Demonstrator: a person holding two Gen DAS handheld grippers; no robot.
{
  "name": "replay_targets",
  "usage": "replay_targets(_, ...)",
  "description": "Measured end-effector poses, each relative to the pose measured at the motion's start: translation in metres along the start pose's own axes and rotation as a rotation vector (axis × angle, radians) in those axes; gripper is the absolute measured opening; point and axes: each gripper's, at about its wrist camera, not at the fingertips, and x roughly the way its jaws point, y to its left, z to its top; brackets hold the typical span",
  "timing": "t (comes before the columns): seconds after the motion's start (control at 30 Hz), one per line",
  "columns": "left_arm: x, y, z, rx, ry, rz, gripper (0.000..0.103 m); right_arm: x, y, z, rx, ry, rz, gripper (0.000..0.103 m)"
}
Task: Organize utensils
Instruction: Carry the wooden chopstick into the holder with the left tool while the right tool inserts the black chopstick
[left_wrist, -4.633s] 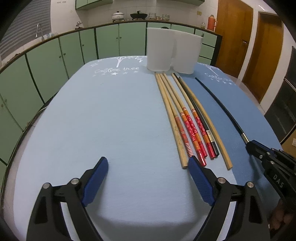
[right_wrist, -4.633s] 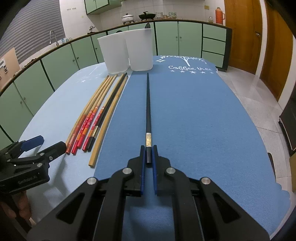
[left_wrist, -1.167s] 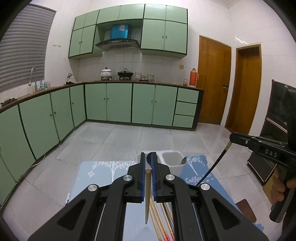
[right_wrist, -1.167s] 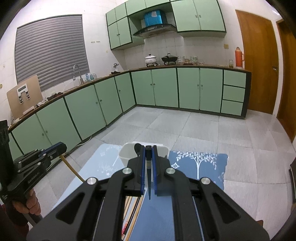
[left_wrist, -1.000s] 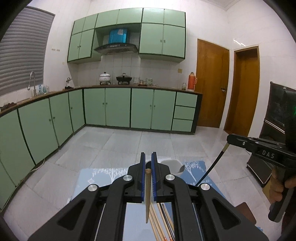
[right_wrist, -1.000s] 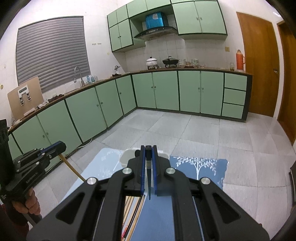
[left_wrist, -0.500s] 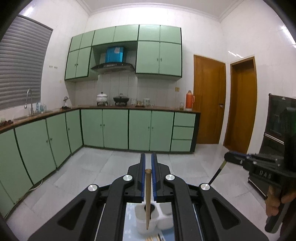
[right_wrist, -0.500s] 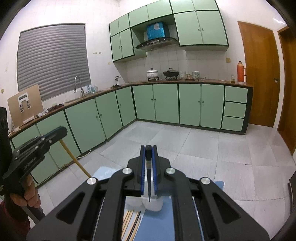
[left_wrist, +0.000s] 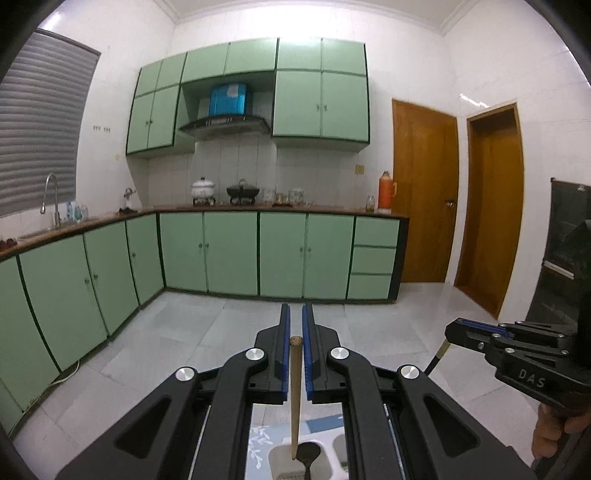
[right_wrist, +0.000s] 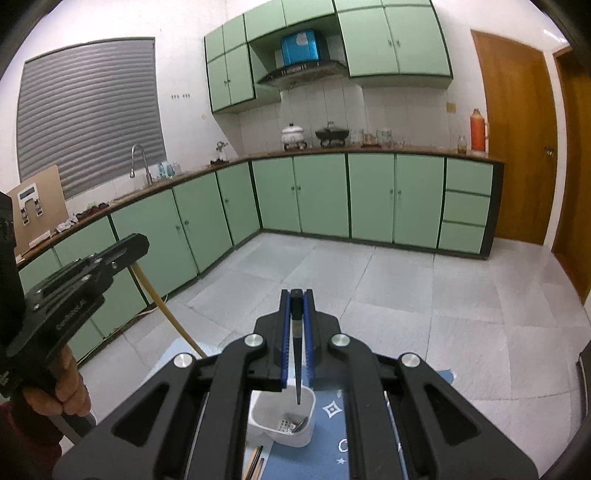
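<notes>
Both tools have travelled to the white cups: left tool (left_wrist: 294, 354) clamps a wooden chopstick (left_wrist: 295, 398), right tool (right_wrist: 296, 332) a black chopstick (right_wrist: 297, 365), each hanging tip-down over a cup (right_wrist: 284, 432).

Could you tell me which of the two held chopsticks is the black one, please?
It is the black chopstick clamped in the right gripper. The left gripper holds the other, a plain wooden chopstick, light tan.

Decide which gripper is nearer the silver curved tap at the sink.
Left. The left gripper is on the same side as the silver curved tap; the right gripper is further across, towards the closed brown wooden door.
</notes>
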Motion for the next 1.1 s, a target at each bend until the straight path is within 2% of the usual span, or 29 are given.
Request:
replay_targets(0.33,0.034,0.013,-0.042,-0.018,0.122,-0.004,0.006,0.034,0.004,-0.032,0.002,0.103,0.036,0.006)
replay_targets(0.43,0.035,0.016,-0.05,-0.031,0.145,-0.004,0.008,0.035,0.005,-0.037,0.009,0.12,0.04,0.01)
replay_targets(0.47,0.033,0.016,-0.051,-0.035,0.147,-0.001,0.01,0.033,0.005,-0.038,0.011,0.119,0.035,0.014)
replay_targets(0.53,0.029,0.018,-0.051,-0.041,0.147,0.003,0.023,0.026,0.003,-0.038,0.019,0.104,0.026,0.021)
replay_targets(0.6,0.021,0.02,-0.049,-0.048,0.138,0.009,0.031,0.017,0.002,-0.037,0.027,0.083,0.013,0.03)
replay_targets(0.67,0.012,0.022,-0.048,-0.052,0.126,0.017,0.042,0.006,0.001,-0.037,0.023,0.056,-0.003,0.045)
replay_targets(0.73,-0.002,0.023,-0.046,-0.058,0.108,0.027,0.055,-0.01,0.002,-0.039,0.012,0.026,-0.029,0.054)
replay_targets(0.77,-0.008,0.023,-0.046,-0.06,0.102,0.032,0.057,-0.015,0.001,-0.041,0.01,0.016,-0.038,0.063)
replay_targets(0.87,-0.034,0.024,-0.05,-0.062,0.083,0.036,0.063,-0.036,0.002,-0.049,0.002,-0.024,-0.07,0.08)
replay_targets(0.9,-0.041,0.023,-0.052,-0.061,0.078,0.039,0.068,-0.045,0.004,-0.053,-0.003,-0.038,-0.08,0.083)
replay_targets(0.93,-0.049,0.022,-0.056,-0.061,0.074,0.043,0.073,-0.052,0.005,-0.058,-0.004,-0.05,-0.089,0.089)
replay_targets(1.1,-0.081,0.016,-0.079,-0.061,0.089,0.041,0.079,-0.08,0.007,-0.089,0.05,-0.081,-0.104,0.095)
